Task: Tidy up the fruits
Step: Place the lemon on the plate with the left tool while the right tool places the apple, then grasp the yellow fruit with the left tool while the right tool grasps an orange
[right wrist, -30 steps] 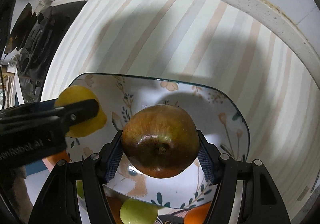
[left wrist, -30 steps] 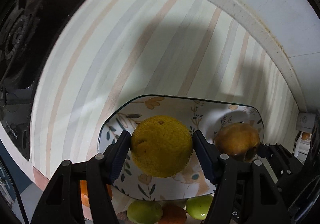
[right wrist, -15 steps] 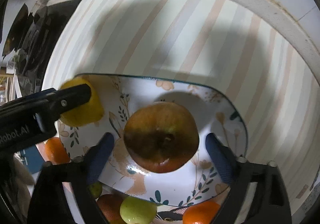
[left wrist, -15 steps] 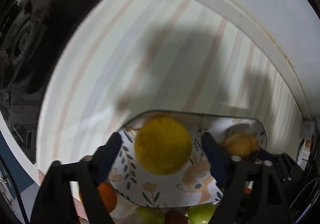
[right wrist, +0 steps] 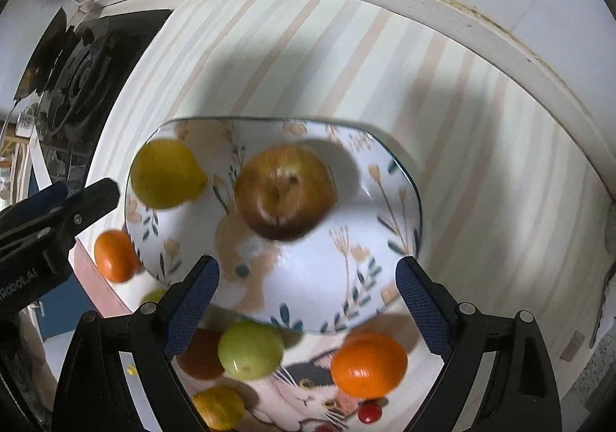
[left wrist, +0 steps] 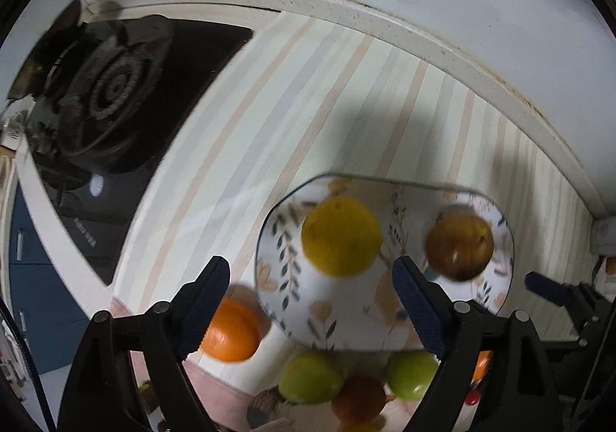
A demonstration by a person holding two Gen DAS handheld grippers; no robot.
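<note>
Both grippers, the left gripper (left wrist: 310,291) and the right gripper (right wrist: 308,289), are hanging spread and empty over the plate (right wrist: 385,170); remaining fruits, like the orange (right wrist: 369,363), are lying toward the desk's near edge, nearer the right.

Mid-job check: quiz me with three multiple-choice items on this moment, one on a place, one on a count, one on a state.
1. Where is the round yellow citrus fruit?
A on the floral ceramic plate
B on the stove
C in the left gripper

2. How many fruits lie on that plate?
A one
B two
C four

3. How is the right gripper?
A shut on the brownish-red apple
B open, nothing between its fingers
C shut, nothing held

Key: 1 A, it rests on the plate; 2 B, citrus and apple; 3 B, the fingers stand wide apart above the plate.
</note>
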